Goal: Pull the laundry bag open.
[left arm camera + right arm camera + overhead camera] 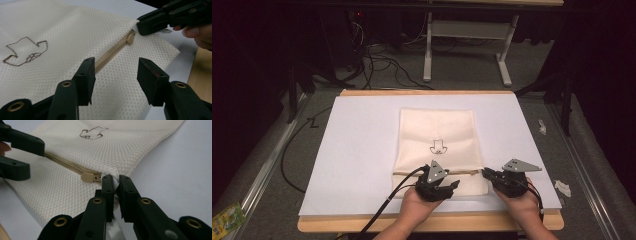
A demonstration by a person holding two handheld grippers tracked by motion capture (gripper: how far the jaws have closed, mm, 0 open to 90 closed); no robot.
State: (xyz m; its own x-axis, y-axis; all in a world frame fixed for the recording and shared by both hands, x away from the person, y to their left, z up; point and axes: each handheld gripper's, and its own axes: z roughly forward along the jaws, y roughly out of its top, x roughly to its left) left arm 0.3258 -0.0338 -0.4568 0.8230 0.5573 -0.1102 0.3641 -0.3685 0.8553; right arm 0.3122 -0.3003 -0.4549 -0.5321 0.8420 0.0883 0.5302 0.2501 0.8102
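A cream mesh bag (pixel 437 142) lies flat in the middle of a white sheet (pixel 357 150) on the table (pixel 332 225), its zipper (pixel 112 50) running across the end nearest the person. Both forearms enter from six o'clock in the high view, hands cupped under the tools. The left gripper (pixel 447 186) sits at the bag's near edge, just past the zipper line, aimed toward three o'clock; in the left gripper view its jaws stand wide apart over the mesh, holding nothing. The right gripper (pixel 486 173) points toward nine o'clock at the bag's near right corner, and in the right gripper view its jaws pinch the corner fabric beside the zipper pull (pixel 88 177).
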